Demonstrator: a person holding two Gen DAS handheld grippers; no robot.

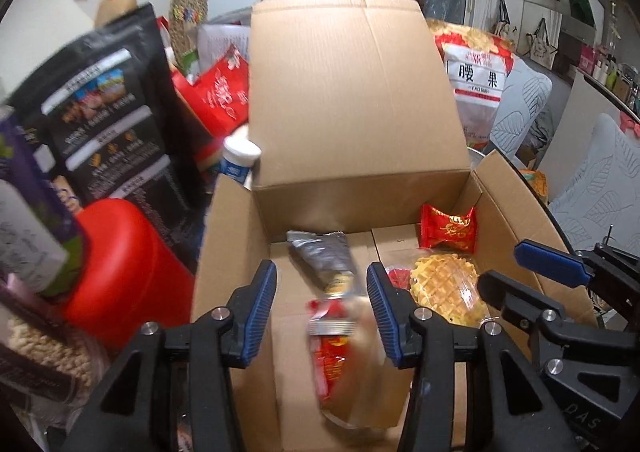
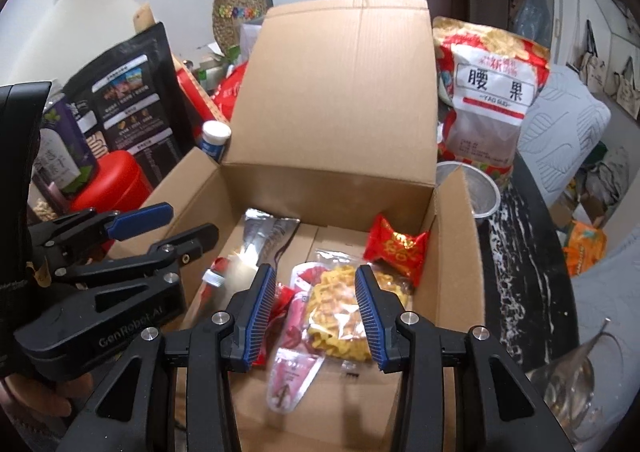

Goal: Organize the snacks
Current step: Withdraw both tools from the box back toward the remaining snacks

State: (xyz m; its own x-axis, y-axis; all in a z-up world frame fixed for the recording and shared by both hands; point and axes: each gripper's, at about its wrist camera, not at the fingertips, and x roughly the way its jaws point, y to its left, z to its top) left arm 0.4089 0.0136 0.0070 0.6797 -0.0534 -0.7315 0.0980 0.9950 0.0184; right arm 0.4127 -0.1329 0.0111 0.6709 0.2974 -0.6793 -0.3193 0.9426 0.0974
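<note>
cardboard box (image 1: 360, 100) sits open with snacks on its floor, a waffle pack (image 1: 448, 288) at 3 o'clock of the silver pouch (image 1: 320, 252) and a red candy (image 1: 448, 228) at 12 of the waffle, while the left tongs (image 1: 322, 312) and right tongs (image 2: 316, 312) hover over them, both open, gripping nothing.

Red snack packet (image 1: 332, 336) motion-blurred, print seemingly unreadable, purple carton (image 1: 28, 212) edge-cropped
</note>
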